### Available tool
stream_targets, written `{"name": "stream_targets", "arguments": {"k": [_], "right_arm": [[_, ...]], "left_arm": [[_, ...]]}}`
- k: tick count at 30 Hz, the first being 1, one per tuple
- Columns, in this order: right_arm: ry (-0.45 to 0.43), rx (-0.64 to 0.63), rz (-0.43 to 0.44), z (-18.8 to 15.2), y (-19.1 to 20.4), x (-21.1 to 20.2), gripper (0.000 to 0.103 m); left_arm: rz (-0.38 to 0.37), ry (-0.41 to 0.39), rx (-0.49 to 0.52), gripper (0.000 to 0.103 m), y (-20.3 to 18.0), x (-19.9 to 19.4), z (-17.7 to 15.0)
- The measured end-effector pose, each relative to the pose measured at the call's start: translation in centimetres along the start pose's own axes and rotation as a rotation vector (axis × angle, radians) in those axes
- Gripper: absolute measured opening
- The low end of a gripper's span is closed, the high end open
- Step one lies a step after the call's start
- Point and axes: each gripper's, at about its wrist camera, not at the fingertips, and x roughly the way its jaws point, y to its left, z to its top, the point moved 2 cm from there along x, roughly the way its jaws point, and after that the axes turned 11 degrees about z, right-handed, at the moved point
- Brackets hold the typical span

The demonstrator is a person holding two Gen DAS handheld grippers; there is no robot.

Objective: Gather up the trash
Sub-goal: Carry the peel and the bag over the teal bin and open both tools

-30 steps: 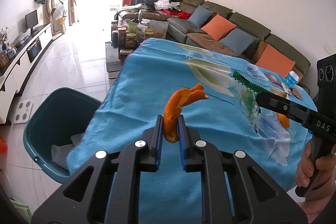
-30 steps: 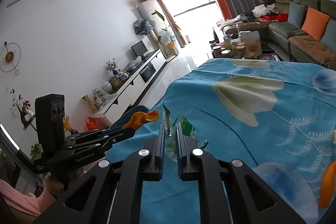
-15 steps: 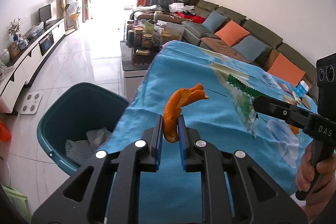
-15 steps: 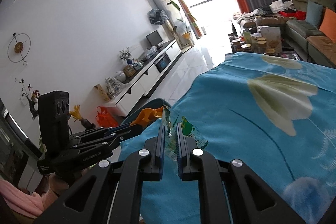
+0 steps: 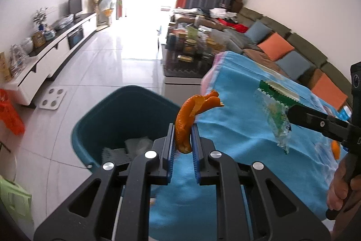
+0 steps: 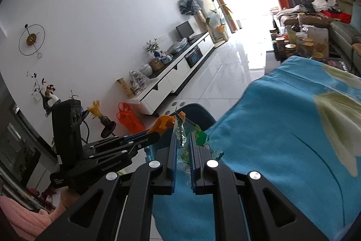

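Observation:
My left gripper [image 5: 183,130] is shut on a curled orange peel [image 5: 191,114] and hangs over the near rim of a teal trash bin [image 5: 117,119] on the floor. Crumpled paper lies in the bin. My right gripper [image 6: 182,139] is shut on a clear and green plastic wrapper [image 6: 187,137]; the wrapper [image 5: 274,114] dangles over the blue tablecloth [image 5: 243,128] in the left wrist view. Seen from the right wrist, the left gripper [image 6: 155,134] with the peel [image 6: 165,122] sits just left of my right gripper, in front of the bin [image 6: 198,112].
The table's edge with its blue flowered cloth [image 6: 282,128] lies to the right of the bin. Another orange peel [image 5: 335,148] lies on the cloth. A white TV cabinet [image 5: 45,60], an orange bag [image 5: 10,112], a cluttered coffee table [image 5: 187,55] and a sofa [image 5: 293,53] surround the tiled floor.
Both grippers have swung left off the tabletop toward the bin, each keeping its hold. The bin now fills more of the left wrist view.

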Motion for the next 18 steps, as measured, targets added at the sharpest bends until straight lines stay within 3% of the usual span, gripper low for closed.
{"name": "stream_targets", "arguments": {"k": [18], "right_arm": [[0.089,-0.015,0.056,2.2,0.4,7.5,0.009]], "left_arm": [[0.086,0.069,-0.089,0.015,5.3,4.2,-0.1]]}}
